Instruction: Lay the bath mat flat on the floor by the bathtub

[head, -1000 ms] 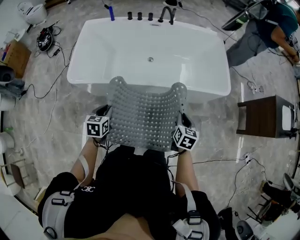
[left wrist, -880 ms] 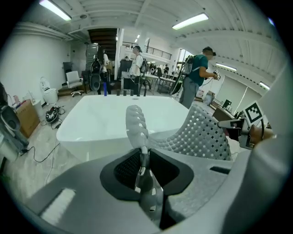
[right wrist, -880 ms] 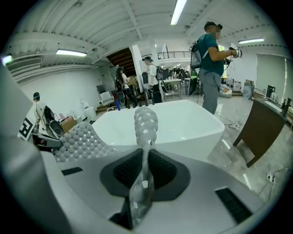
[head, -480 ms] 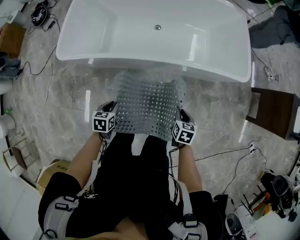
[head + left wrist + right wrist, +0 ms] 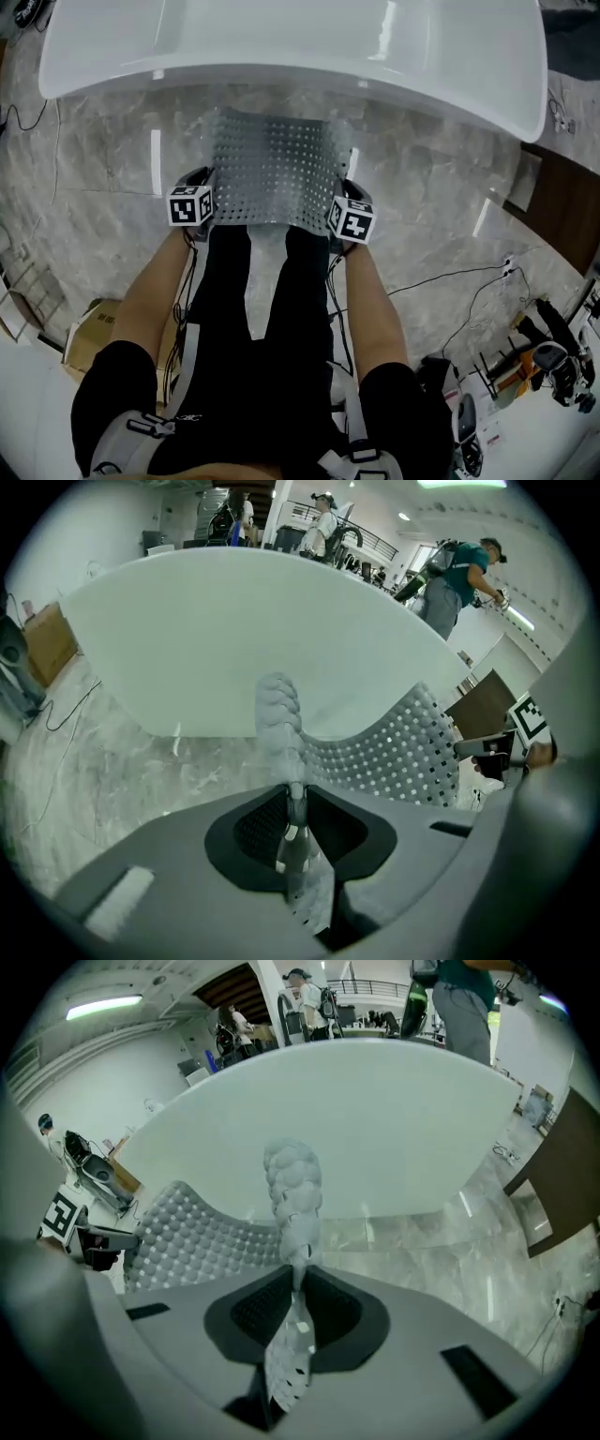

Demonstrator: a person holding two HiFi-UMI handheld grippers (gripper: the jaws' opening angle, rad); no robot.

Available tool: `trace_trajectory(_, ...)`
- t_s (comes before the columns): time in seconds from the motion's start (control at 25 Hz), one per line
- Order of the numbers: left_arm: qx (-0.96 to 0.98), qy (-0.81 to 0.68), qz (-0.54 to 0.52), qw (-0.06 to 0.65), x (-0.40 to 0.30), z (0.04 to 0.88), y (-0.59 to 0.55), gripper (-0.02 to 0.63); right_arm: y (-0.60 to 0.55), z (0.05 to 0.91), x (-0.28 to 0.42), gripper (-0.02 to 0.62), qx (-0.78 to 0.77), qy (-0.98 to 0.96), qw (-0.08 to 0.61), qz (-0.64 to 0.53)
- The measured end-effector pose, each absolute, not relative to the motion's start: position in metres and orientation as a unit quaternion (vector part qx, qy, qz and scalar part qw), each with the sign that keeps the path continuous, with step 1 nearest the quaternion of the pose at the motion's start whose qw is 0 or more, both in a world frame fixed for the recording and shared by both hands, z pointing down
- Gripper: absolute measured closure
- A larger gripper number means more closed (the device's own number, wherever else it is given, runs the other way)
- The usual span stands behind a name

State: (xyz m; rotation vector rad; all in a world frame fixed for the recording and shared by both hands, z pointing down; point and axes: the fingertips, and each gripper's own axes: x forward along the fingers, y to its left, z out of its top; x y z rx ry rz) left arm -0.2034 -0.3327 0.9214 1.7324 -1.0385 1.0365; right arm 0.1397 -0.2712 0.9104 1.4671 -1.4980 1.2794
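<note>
Down by our knees, we hold the left gripper [image 5: 201,180] and right gripper [image 5: 344,187] level with each other, one at each near corner of the bath mat [image 5: 272,167]. Left jaws are nearly closed, pinching the mat's left edge between the pads. That edge stands up in a fold just past them. Right jaws same: clamped on the right edge, mat squeezed thin between the pads. Between the two grips we have the mat spread out, perforated and sagging in the middle, over the grey marble floor [image 5: 103,178]. Its far edge is near the bathtub [image 5: 281,42] wall; we can't tell if it touches the floor. White tub runs across just beyond. Dark wooden cabinet [image 5: 562,202] sits right of the tub. People stand well behind the tub in both gripper views.
</note>
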Motion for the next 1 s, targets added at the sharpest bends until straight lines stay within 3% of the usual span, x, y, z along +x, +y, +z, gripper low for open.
trace_trajectory(0.64,0.706,-0.381,0.475,0.362,-0.204,1.119,-0.381,0.537,-0.325,1.102,0.188,0.592,0.563,-0.571,0.365,0.474)
trace_trajectory(1.0,0.640,-0.463,0.494,0.363,-0.282,1.209,-0.413,0.535,-0.316,1.204,0.174,0.592,0.540,-0.578,0.390,0.472)
